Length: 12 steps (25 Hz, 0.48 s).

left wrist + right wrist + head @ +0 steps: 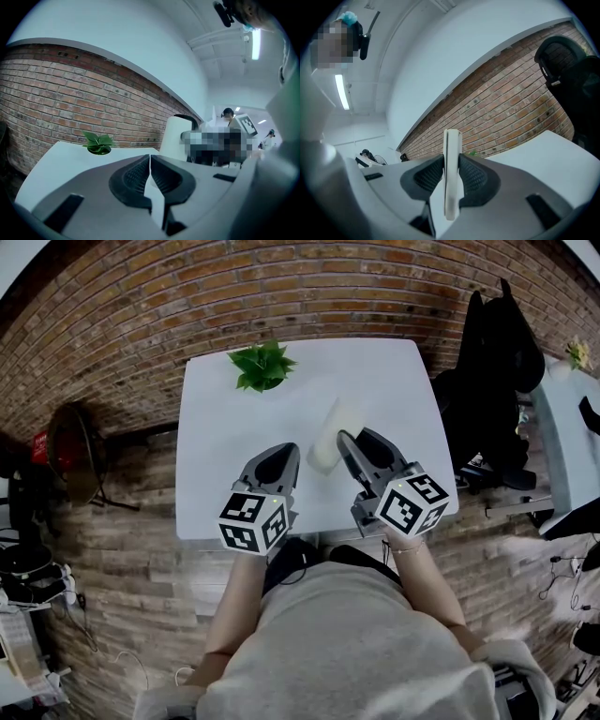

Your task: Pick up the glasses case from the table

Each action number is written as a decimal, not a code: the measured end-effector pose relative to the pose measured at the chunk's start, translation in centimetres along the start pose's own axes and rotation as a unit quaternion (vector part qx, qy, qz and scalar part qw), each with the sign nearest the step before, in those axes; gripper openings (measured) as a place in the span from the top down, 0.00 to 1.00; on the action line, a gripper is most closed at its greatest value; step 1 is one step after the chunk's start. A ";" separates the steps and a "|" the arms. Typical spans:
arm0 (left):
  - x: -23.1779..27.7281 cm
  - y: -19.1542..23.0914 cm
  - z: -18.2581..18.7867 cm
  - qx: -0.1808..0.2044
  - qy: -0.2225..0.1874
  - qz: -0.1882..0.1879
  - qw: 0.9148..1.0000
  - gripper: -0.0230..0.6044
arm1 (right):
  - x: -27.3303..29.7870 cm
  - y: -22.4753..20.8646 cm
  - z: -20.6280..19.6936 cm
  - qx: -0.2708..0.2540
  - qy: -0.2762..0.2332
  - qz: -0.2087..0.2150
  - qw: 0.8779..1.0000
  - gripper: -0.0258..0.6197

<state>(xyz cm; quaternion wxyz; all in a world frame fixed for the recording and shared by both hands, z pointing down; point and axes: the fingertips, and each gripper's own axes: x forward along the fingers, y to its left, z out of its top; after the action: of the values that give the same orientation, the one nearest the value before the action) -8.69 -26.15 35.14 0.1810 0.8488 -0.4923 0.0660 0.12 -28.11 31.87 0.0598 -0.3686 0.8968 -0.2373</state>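
Note:
The white glasses case (330, 437) is pinched between the pads of my right gripper (345, 444), over the near right part of the white table (216, 418). In the right gripper view the case (452, 173) stands edge-on between the jaws of the right gripper (452, 161), which is shut on it. From the left gripper view the case (178, 137) rises upright to the right. My left gripper (281, 457) hovers beside it, near the table's front edge, with its jaws shut together (150, 159) and nothing between them.
A small green potted plant (262, 365) sits at the table's far edge, against the brick wall. A black chair with dark clothing (497, 362) stands right of the table. Another white table (572, 437) is at the far right. Cables lie on the floor at the left.

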 end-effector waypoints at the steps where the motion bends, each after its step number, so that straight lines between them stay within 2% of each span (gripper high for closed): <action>1: 0.0 -0.1 -0.1 -0.001 0.000 -0.003 1.000 0.95 | 0.0 0.1 0.0 -0.001 -0.001 0.001 1.000 0.80; 12: 0.4 -0.2 -0.6 -0.005 0.007 -0.010 1.000 0.95 | 0.3 -0.3 -0.6 -0.002 0.009 -0.001 1.000 0.80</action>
<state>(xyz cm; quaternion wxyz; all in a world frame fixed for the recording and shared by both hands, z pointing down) -8.23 -26.13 35.80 0.1894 0.8523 -0.4830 0.0671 -0.04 -28.26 32.52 0.0507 -0.3671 0.8976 -0.2387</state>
